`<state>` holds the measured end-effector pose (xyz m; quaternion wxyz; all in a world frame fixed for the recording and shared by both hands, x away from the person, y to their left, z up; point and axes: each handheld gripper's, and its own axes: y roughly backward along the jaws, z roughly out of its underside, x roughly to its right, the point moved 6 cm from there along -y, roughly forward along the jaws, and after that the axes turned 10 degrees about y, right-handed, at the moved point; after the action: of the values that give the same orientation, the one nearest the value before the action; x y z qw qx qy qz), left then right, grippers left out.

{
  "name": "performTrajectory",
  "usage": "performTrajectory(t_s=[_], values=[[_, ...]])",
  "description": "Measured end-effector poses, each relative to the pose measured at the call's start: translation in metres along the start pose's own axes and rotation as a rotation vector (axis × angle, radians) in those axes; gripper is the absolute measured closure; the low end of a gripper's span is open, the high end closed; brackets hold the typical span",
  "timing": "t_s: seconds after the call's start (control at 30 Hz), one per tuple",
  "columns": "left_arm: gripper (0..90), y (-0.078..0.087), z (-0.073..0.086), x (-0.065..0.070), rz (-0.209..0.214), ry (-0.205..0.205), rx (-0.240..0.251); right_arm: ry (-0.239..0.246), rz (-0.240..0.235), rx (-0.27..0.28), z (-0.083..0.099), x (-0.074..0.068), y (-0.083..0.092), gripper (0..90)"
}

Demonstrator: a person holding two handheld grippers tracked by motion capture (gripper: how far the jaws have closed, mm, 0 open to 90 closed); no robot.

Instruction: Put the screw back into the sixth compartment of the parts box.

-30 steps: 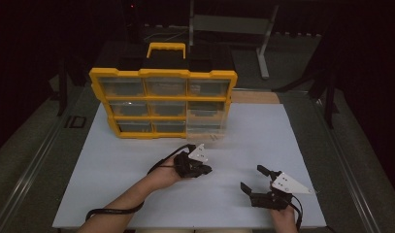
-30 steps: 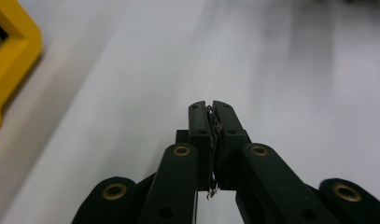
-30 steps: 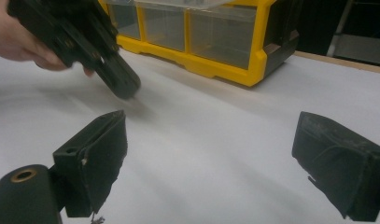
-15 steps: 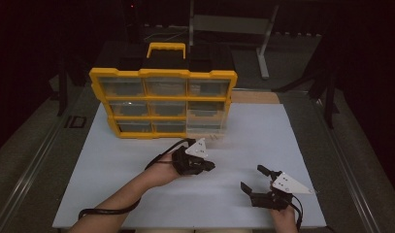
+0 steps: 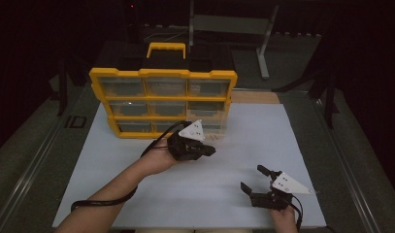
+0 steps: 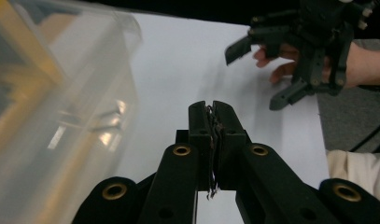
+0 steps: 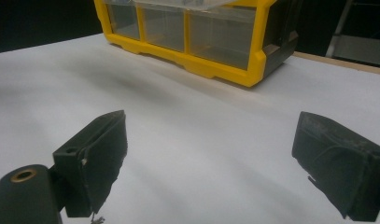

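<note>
White tabletop point(image 5: 137, 160), yellow drawer organizer point(image 5: 163, 103) standing at far side.
Left gripper point(image 5: 212, 150) is hovering near it, jaws pressed together, empty; right gripper point(image 5: 255, 179) is resting near right, jaws spread.

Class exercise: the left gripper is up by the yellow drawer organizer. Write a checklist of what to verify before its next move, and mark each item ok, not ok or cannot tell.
1. Left gripper jaws shut, nothing held: ok.
2. Right gripper open, resting apart on the white table: ok.
3. Yellow drawer organizer upright: ok.
4. Clear drawer close beside left gripper: ok.
5. Drawer contents: cannot tell.
6. Jaws open enough to grasp drawer: not ok.
</note>
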<state>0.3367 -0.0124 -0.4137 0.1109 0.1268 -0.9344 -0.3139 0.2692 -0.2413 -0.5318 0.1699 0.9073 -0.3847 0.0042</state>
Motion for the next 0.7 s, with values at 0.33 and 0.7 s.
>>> performTrajectory(t_s=[0.33, 0.7], values=[[88.4, 0.019, -0.028, -0.009, -0.039, 0.01, 0.046, -0.002, -0.002, 0.001, 0.0, 0.0, 0.0, 10.6], [88.4, 0.03, -0.048, -0.029, -0.104, 0.046, 0.056, 0.001, -0.003, 0.002, 0.0, 0.0, -0.001, 10.6]])
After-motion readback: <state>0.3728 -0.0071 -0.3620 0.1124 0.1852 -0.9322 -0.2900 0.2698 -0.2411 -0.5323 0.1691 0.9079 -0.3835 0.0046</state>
